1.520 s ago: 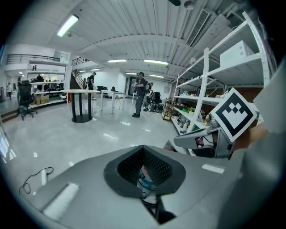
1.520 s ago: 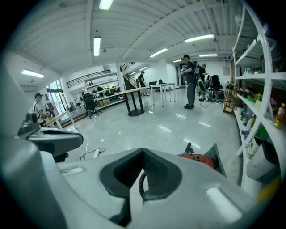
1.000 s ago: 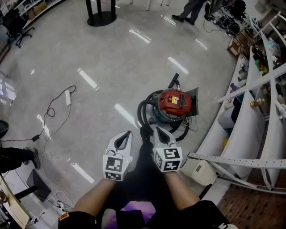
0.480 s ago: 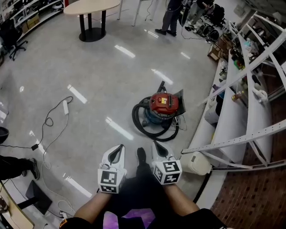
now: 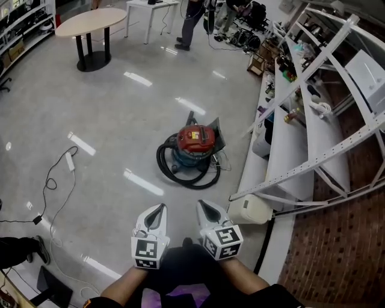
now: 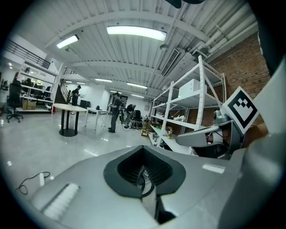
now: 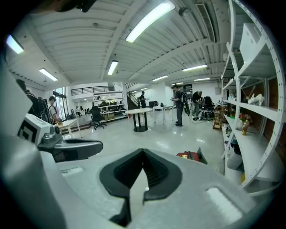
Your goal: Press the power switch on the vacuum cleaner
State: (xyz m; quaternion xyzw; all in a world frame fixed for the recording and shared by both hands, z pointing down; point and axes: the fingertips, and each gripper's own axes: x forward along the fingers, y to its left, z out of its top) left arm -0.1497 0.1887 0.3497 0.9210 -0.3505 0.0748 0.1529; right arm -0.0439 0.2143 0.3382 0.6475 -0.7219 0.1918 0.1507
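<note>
I'm in a big open lab/workshop hall, industrial bldg. Polished grey floor (image 5: 108, 102), white metal racks (image 5: 287, 144) packed w/ misc gear along a brick wall (image 6: 237, 67), strip lights (image 6: 136, 31) under a ribbed ceiling. Also an oval table (image 5: 90, 21), an office chair (image 7: 96, 117), loose cables (image 5: 57, 174) on the floor, and ppl (image 5: 194, 15) standing at the far end.

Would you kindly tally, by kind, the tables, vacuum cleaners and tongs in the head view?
Tables: 2, round table and white table
Vacuum cleaners: 1
Tongs: 2, left tongs and right tongs
Total: 5
</note>
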